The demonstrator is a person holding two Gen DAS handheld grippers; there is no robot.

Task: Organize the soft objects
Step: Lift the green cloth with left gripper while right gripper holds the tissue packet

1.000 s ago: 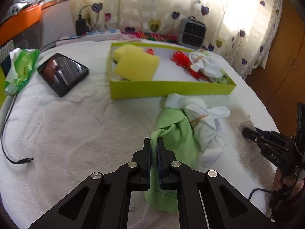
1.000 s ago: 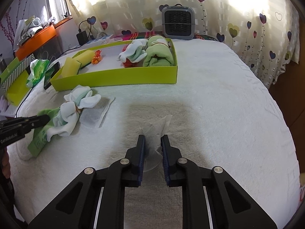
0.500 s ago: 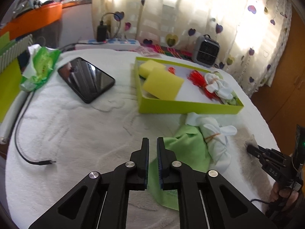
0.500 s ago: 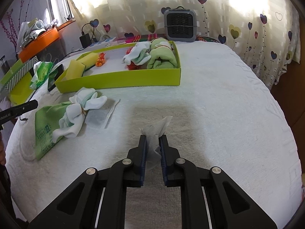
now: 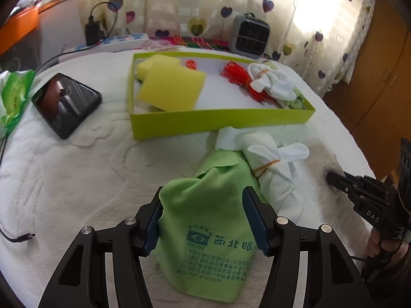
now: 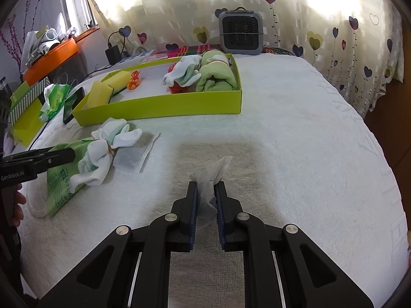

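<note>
The left tool (image 5: 203, 220), its jaws just sprung wide, straddled the printed lime-green microfibre cloth (image 5: 205, 233) lying on the white towelled bed (image 5: 77, 179), so re-gripping lower would help, while the right tool (image 6: 205, 205) pinched a translucent white wrapper (image 6: 209, 177).

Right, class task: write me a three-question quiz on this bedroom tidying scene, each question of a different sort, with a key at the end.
1. True or false: the left gripper is clamped shut on the printed green microfibre cloth.
2. Multiple choice: what is between the right gripper's pads? A. a thin white translucent sheet; B. a yellow foam sponge; C. a black phone.
3. Fill in: the white sock bundle tied with a rubber band lies partly on the green cloth, outside the lime-green cardboard ____.

Key: 1. False, its jaws stand open with the cloth between them. 2. A. 3. tray.
</note>
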